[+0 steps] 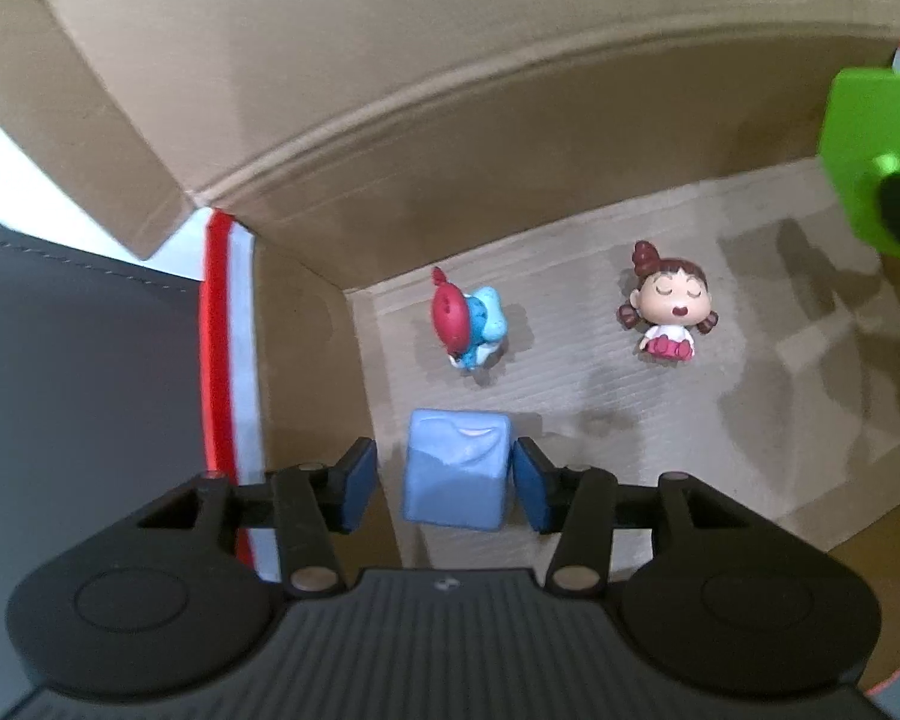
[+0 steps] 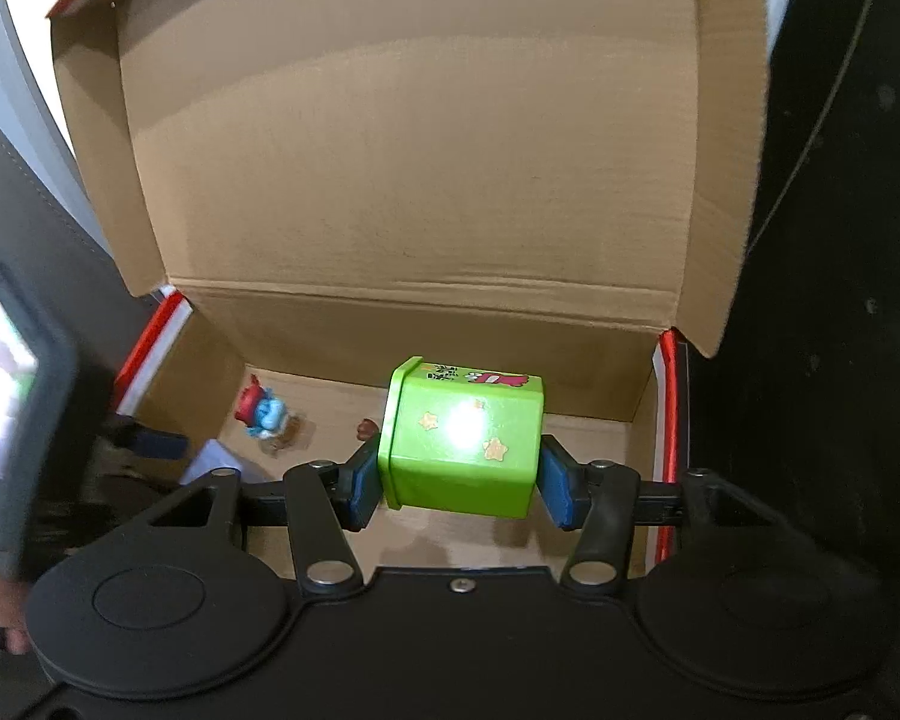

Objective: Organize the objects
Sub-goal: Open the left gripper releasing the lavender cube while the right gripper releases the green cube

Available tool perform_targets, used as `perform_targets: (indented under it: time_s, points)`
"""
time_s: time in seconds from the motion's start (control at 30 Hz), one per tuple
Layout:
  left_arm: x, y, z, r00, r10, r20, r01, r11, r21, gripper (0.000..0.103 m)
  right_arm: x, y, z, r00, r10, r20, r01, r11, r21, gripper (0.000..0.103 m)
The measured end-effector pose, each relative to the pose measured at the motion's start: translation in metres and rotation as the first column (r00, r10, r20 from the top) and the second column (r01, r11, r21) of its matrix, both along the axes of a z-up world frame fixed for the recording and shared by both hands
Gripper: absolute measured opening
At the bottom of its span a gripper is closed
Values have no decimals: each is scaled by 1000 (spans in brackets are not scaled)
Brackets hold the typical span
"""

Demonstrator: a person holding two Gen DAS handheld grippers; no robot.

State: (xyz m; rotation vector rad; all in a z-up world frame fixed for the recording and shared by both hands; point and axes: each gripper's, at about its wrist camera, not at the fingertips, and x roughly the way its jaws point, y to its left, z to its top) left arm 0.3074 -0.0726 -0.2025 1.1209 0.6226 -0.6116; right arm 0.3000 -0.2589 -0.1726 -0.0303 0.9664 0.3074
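My left gripper is down inside the open cardboard box, its jaws released: the blue block sits on the box floor directly between my two blue pads, with a narrow gap visible on each side, so neither pad presses on it. Ahead of these fingertips and slightly toward the left pad lies a small blue figure with a red cap, on its side. Ahead and beyond the right pad sits a doll with brown hair buns, upright on the floor, well apart from the block. At the far right edge of this view the green container hangs above the floor. My right gripper is clenched on that green container: both pads bear against its opposite side walls, and it is held above the box floor, lying tilted, with gold stars on the upper face and a printed label at its far end. Beyond the left pad of this gripper the capped figure shows again on the floor, and the block's corner is partly hidden behind my other gripper. The box lid stands raised behind everything.
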Motion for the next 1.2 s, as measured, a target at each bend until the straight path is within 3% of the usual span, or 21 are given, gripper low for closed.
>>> perform_targets:
  time_s: [0.23,0.43,0.5,0.57,0.67,0.87,1.1,1.2]
  points:
    - [-8,14,27,998,34,-51,-38,996,-86,55,6,9,-13,999,39,13,-39,998,-52,52]
    - [-20,24,38,989,57,-134,-75,988,-135,68,10,21,-31,996,79,27,-75,989,-125,52]
    - [-24,25,43,989,58,-137,-79,986,-150,74,11,29,-36,995,96,29,-91,985,-148,52]
    - [-26,32,43,988,61,-141,-84,984,-160,87,11,34,-41,993,110,33,-102,978,-180,52]
    - [-26,39,49,985,88,-150,-114,978,-176,93,13,39,-50,993,112,28,-104,971,-217,52]
    - [-25,51,61,978,127,-164,-161,963,-218,99,19,44,-65,993,118,16,-109,954,-281,52]
    - [-21,57,63,969,173,-176,-213,947,-240,100,24,46,-77,994,110,-3,-105,942,-320,52]
    - [-19,60,67,954,219,-203,-268,927,-263,100,23,47,-82,994,110,-7,-105,931,-350,52]
